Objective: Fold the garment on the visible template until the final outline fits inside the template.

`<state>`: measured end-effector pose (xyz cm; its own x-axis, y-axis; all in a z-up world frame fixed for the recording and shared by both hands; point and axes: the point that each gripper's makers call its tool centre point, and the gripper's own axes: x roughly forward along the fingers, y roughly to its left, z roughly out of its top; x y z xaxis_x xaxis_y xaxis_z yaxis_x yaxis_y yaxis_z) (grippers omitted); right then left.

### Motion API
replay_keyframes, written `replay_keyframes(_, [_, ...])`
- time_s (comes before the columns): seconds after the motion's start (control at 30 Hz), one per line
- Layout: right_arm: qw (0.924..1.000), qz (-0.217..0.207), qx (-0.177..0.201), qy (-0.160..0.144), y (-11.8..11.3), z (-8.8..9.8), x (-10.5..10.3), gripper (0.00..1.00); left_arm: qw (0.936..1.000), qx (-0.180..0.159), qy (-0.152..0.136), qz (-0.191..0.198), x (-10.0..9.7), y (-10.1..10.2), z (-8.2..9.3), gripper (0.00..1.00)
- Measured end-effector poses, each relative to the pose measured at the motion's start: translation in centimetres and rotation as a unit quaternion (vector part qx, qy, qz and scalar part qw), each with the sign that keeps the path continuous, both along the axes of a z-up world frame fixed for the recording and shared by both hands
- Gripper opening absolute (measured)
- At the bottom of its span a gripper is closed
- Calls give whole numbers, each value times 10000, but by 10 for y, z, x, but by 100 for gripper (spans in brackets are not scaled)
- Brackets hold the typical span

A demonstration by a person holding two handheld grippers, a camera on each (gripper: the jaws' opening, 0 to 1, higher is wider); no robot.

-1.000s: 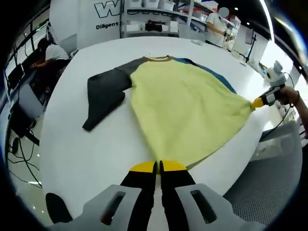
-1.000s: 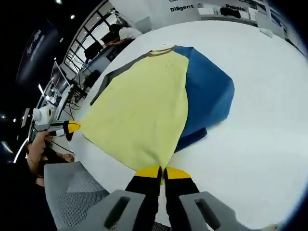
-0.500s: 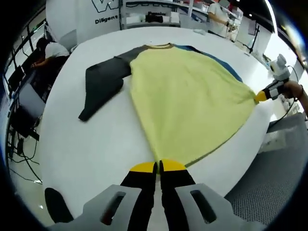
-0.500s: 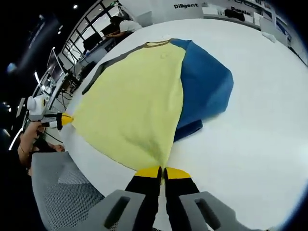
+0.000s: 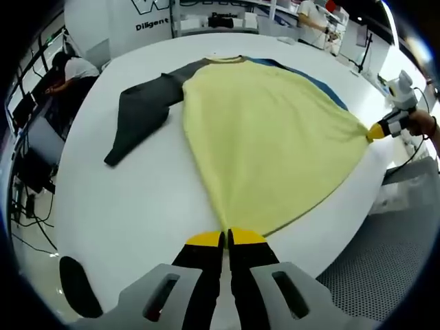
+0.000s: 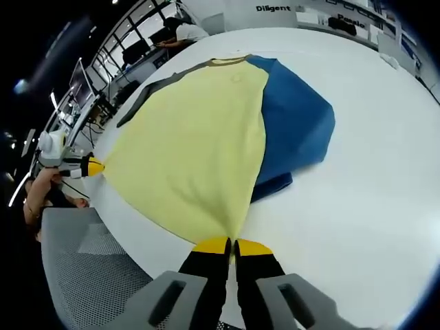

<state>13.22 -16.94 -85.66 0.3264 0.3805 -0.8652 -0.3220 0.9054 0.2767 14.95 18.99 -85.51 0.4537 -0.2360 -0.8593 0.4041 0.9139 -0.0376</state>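
A long-sleeved shirt lies flat on the white round table [image 5: 137, 206], with a yellow body [image 5: 268, 137], a dark grey sleeve [image 5: 141, 113] and a blue sleeve [image 5: 313, 86]. My left gripper [image 5: 227, 238] is shut on one corner of the yellow hem. In the same view my right gripper [image 5: 379, 129] is shut on the other hem corner at the table's edge. In the right gripper view my right gripper [image 6: 232, 245] pinches its corner of the yellow body [image 6: 199, 144]. The blue sleeve [image 6: 295, 117] lies folded beside it. My left gripper [image 6: 91, 166] holds the far corner.
A grey mesh chair [image 5: 388, 265] [image 6: 89, 265] stands close under the table's near edge. A person sits at a desk [image 5: 69, 69] beyond the table, and shelves [image 5: 227, 17] stand at the back. Bare white tabletop [image 6: 357, 206] lies on the blue sleeve's side.
Both grippers have kept their hold on the hem corners. Both views have shifted a little, and the hem now lies stretched and flatter between the two grippers.
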Motion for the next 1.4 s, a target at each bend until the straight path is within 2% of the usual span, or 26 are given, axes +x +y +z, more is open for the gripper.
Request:
replay_keyframes(0.17, [9999,104,-50,18,1,-3,-3,0,10000,-15,-23,77,-3,2,-2,4])
replay_keyframes(0.3, [9994,236,-261,24,0,-7,-5,0,9994,-223,-164,226,0,-1,-2,5])
replay_keyframes(0.5, [9986,360,-386,15,-1,-9,-6,0,9991,-186,-286,258,-1,-1,0,8])
replay_keyframes(0.67, [9976,340,-384,-470,-5,11,10,3,9979,-302,-466,333,4,1,9,24])
replay_keyframes(0.8, [9969,202,-373,-666,-10,23,21,18,9974,-361,-522,348,5,2,14,39])
replay_keyframes(0.9, [9951,106,-415,-890,-18,31,33,24,9956,-534,-668,374,9,0,21,46])
replay_keyframes(0.97, [9947,77,-410,-936,-20,33,36,29,9937,-679,-778,427,11,-1,26,54])
replay_keyframes(1.0, [9945,6,-403,-966,-22,34,40,36,9927,-738,-853,424,12,-2,30,58])
replay_keyframes(1.1, [9937,-76,-396,-1045,-25,34,46,47,9915,-756,-998,362,12,-5,39,67])
replay_keyframes(1.2, [9933,-104,-399,-1077,-26,33,49,49,9907,-760,-1096,280,11,-8,46,75])
replay_keyframes(1.3, [9935,-191,-341,-1066,-25,31,52,56,9901,-824,-1112,238,10,-10,52,82])
replay_keyframes(1.4, [9934,-248,-358,-1060,-26,29,55,56,9892,-809,-1207,174,12,-11,57,89])
